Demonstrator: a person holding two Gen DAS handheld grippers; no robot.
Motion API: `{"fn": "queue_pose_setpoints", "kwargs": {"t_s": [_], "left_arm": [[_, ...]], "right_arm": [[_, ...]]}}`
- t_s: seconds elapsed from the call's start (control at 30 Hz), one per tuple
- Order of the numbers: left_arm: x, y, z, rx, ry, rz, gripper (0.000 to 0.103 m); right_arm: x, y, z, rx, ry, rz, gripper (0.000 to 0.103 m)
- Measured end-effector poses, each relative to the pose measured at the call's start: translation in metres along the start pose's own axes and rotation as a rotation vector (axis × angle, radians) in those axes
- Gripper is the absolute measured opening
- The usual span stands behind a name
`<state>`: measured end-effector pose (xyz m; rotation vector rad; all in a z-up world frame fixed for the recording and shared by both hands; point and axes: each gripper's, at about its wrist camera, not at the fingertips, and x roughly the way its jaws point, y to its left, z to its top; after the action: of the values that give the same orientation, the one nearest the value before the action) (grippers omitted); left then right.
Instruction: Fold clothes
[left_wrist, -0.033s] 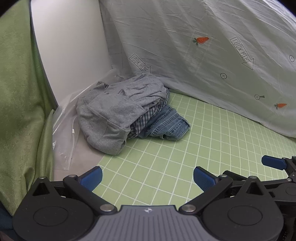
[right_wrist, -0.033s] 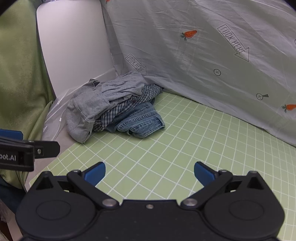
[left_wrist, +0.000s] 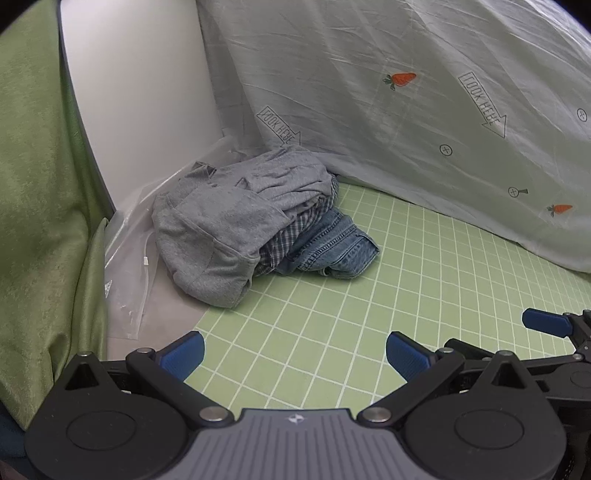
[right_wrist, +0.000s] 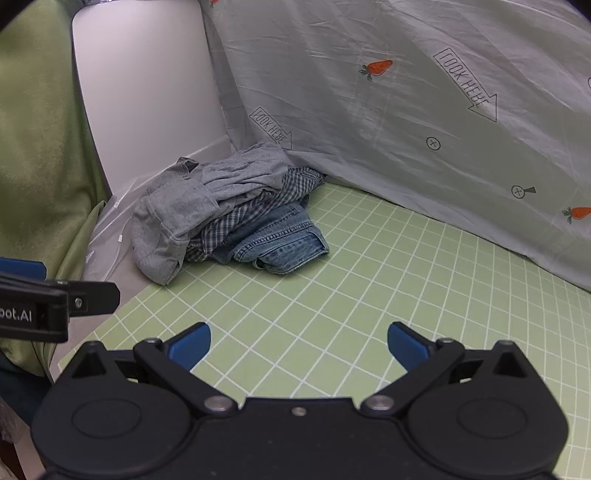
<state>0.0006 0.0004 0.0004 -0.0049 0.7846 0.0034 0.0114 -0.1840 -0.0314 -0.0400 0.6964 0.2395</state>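
A heap of clothes lies at the far left corner of the green grid mat (left_wrist: 332, 332): a grey sweatshirt (left_wrist: 221, 229) on top, a checked shirt (left_wrist: 295, 232) under it, and blue jeans (left_wrist: 340, 247) at the right. The same heap shows in the right wrist view: sweatshirt (right_wrist: 173, 221), checked shirt (right_wrist: 258, 206), jeans (right_wrist: 284, 243). My left gripper (left_wrist: 295, 354) is open and empty, well short of the heap. My right gripper (right_wrist: 299, 343) is open and empty over the mat (right_wrist: 369, 295), to the right of the left one.
A pale grey sheet (left_wrist: 406, 110) with carrot prints hangs along the back and right. A white panel (left_wrist: 140, 92) stands behind the heap. A clear plastic bag (left_wrist: 129, 266) lies left of the clothes. A green curtain (left_wrist: 37, 184) hangs at far left.
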Motion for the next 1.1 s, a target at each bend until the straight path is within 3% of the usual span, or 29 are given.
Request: {"fn": "queue_pose_setpoints", "kwargs": {"t_s": [1.1], "left_arm": [[0.004,0.000,-0.011,0.002,0.015,0.009,0.103]], "right_arm": [[0.002,-0.001,-0.001,-0.024,0.022,0.020,0.103]]}}
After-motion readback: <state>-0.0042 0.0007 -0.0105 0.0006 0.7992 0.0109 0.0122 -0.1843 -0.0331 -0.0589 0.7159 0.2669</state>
